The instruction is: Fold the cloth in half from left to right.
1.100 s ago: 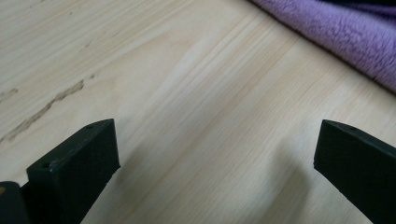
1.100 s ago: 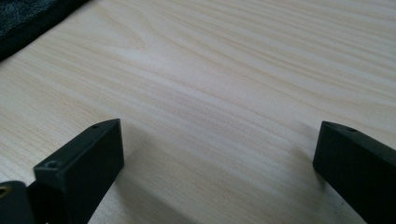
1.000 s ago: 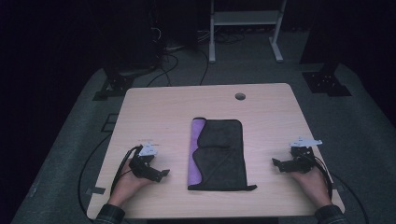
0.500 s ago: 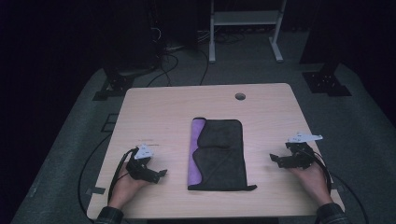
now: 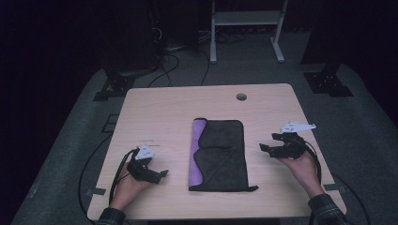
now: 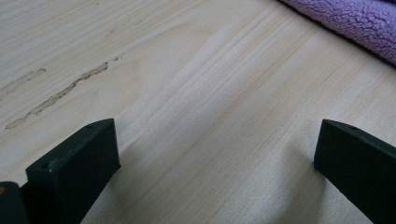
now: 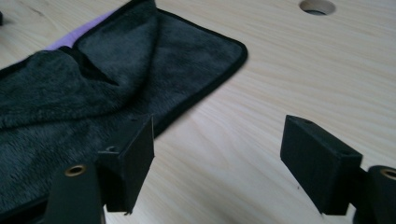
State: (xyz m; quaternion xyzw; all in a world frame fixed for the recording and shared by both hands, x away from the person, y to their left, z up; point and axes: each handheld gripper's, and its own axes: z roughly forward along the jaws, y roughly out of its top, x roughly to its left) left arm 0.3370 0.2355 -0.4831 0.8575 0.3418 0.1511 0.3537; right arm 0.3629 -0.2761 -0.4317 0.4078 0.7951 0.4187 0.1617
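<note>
Flanking the folded towel (image 5: 219,154), both grippers are held with fingers apart, the right gripper (image 5: 268,149) having just been closing on nothing, readied for gripping its edges.

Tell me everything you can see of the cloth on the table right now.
The cloth is a dark grey fleecy towel with black edging, folded over so a purple strip shows along its left side. It lies flat mid-table, long side running away from the person, its top layer creased. Neither gripper touches it.
</note>
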